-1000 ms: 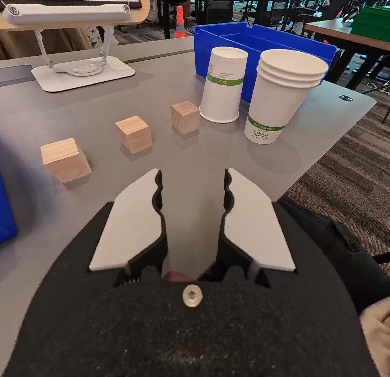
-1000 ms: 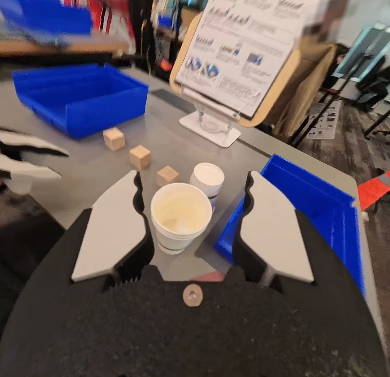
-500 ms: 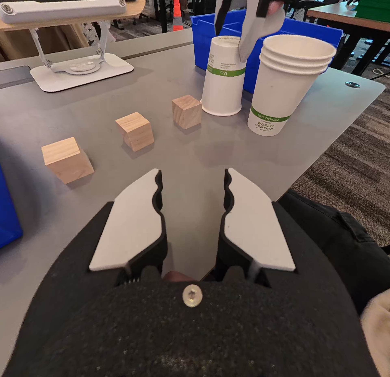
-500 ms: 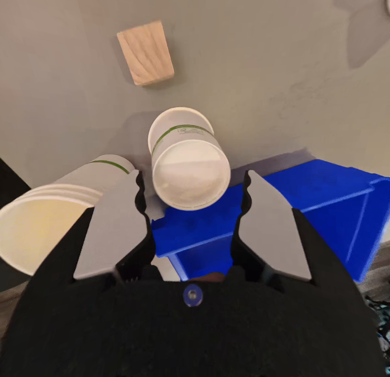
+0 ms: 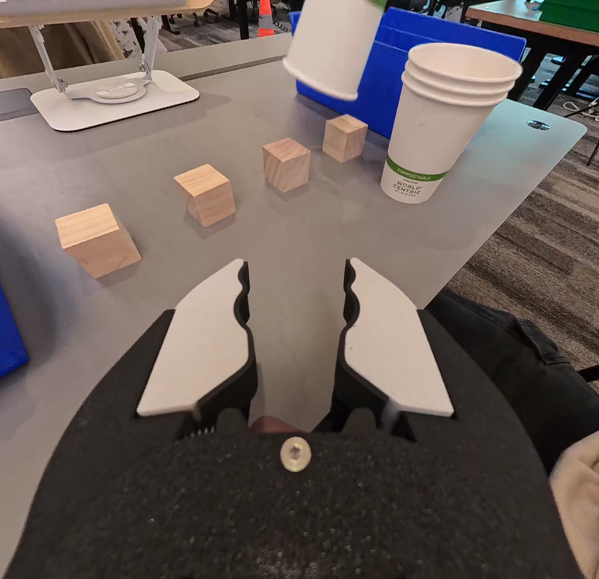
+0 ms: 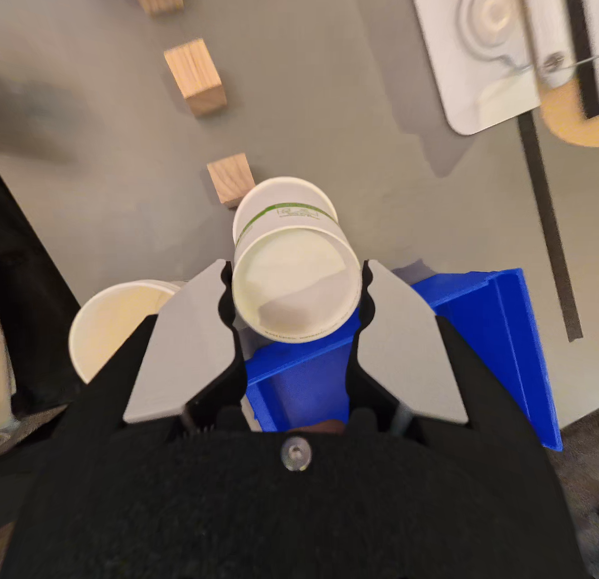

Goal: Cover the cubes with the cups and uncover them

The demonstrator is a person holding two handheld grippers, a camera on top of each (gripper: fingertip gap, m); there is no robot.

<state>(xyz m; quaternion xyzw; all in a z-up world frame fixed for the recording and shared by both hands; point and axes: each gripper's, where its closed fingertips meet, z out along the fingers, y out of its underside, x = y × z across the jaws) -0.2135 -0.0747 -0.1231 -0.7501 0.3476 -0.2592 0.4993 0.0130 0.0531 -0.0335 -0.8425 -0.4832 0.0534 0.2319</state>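
Note:
Several wooden cubes lie in a row on the grey table [image 5: 291, 233]: the nearest [image 5: 97, 239], the middle ones [image 5: 205, 194] [image 5: 286, 164], and the farthest [image 5: 345, 137], uncovered beside the blue bin. My right gripper [image 6: 295, 265] is shut on an upside-down white paper cup [image 6: 296, 284], held tilted in the air above the farthest cube; it also shows in the left wrist view [image 5: 330, 38]. Cubes [image 6: 231, 181] [image 6: 196, 77] show beyond it. My left gripper [image 5: 296, 268] is open and empty, low over the table's near edge.
An upright stack of white cups [image 5: 444, 122] [image 6: 113, 323] stands right of the cubes. A blue bin [image 5: 405, 77] [image 6: 486, 320] sits behind them. A white stand base [image 5: 113, 96] [image 6: 479, 45] is at the back left. Another blue bin's corner [image 5: 9, 336] is at the left.
My right gripper came down over the upside-down cup, shut on it and lifted it, baring a cube that was under it. My left gripper has barely moved.

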